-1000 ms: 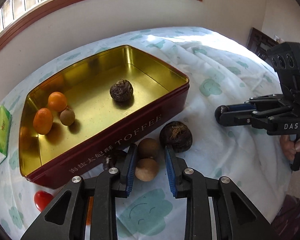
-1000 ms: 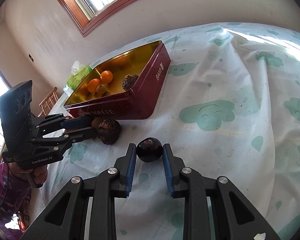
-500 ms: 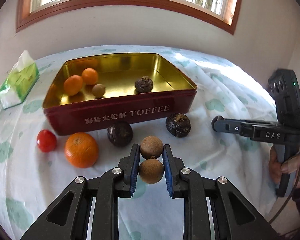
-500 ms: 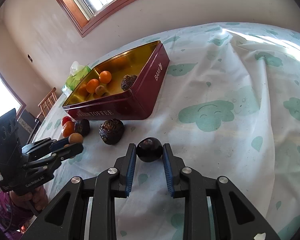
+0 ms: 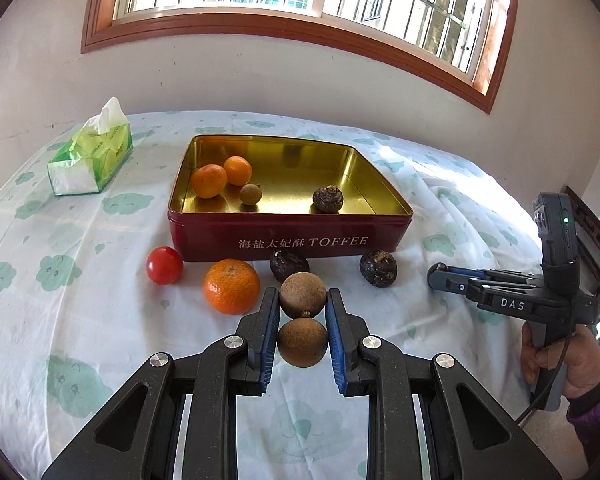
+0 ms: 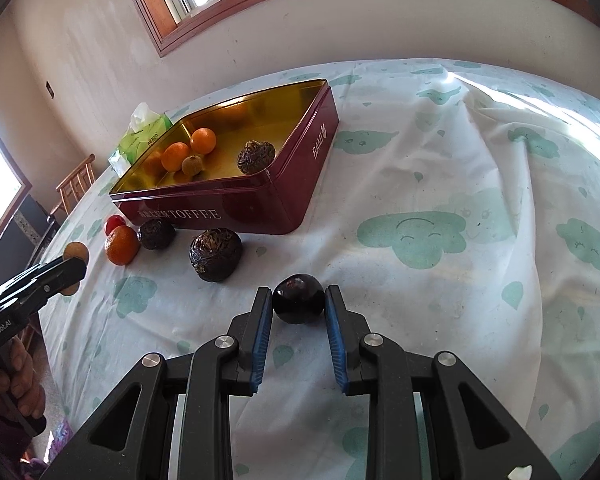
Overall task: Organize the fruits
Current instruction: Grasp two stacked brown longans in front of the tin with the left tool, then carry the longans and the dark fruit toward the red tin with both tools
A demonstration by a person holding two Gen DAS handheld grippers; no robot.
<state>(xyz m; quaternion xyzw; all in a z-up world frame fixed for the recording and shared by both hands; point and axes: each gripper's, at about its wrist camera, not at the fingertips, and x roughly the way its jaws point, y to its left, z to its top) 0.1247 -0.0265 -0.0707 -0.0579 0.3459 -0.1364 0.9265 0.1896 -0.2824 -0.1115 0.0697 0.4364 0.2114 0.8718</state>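
Fruits: two brown longans (image 5: 302,320) clamped stacked in the left gripper (image 5: 302,322), lifted clear of the cloth-covered bench (image 5: 80,300). Right gripper (image 6: 298,312) clenched on a dark round fruit (image 6: 298,299) resting low on the cloth. Toffee tin (image 5: 292,236) at 12 o'clock from the left gripper already holds two small oranges, one longan and a dark wrinkled fruit. Step in hand: carrying. Next move likely calls for travel over the tin's near wall, then release beside the longan inside.
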